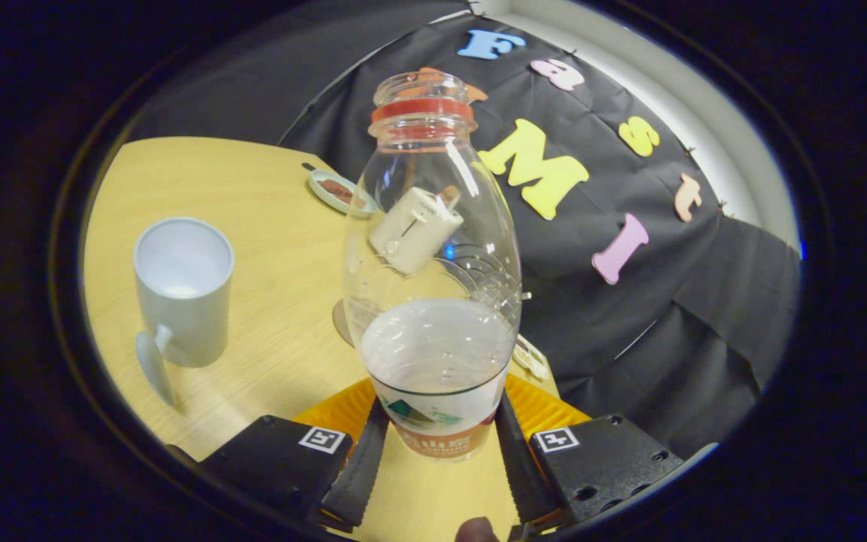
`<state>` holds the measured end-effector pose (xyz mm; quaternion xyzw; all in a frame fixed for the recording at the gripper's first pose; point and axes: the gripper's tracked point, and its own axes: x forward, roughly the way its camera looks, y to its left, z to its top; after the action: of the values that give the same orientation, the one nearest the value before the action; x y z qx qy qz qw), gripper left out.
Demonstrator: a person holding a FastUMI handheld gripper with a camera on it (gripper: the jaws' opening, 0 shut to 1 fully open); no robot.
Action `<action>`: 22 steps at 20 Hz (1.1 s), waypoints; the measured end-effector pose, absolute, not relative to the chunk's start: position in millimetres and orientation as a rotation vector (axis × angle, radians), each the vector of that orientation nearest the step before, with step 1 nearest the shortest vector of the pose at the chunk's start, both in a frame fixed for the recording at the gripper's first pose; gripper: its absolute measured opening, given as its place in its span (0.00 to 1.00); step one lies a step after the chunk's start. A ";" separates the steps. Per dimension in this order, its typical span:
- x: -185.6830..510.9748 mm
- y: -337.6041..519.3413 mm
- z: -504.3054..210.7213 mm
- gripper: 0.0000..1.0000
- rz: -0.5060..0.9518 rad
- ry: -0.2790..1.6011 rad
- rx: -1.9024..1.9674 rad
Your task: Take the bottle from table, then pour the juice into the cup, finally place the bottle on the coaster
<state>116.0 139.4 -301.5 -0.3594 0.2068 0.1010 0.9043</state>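
A clear plastic bottle (433, 226) with a red neck ring and no cap stands between the fingers of my gripper (437, 433), which is shut on its labelled lower part. Cloudy pale juice fills roughly the bottom third. The bottle leans slightly over the wooden table (268, 248). A pale grey cup (181, 290) with a handle stands upright to the left of the bottle, well apart from it; I cannot tell what it holds. A thin brownish round coaster (341, 322) peeks out from behind the bottle's left side, mostly hidden by it.
A small dish (336, 192) with something brown sits at the table's far edge. A white blocky object (415, 229) shows through the bottle's glassy wall. A small pale item (531, 357) lies at the table's right edge, next to the black cloth wall.
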 end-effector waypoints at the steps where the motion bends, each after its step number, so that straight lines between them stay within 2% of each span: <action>1: 119.2 143.3 -303.1 0.77 0.211 0.413 -0.794; 10: 117.6 145.6 -297.1 0.76 0.210 0.274 -1.186; 22: 110.4 152.7 -286.7 0.77 0.232 0.207 -1.438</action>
<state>110.4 152.7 -286.7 -0.6558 0.0946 0.1059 0.7415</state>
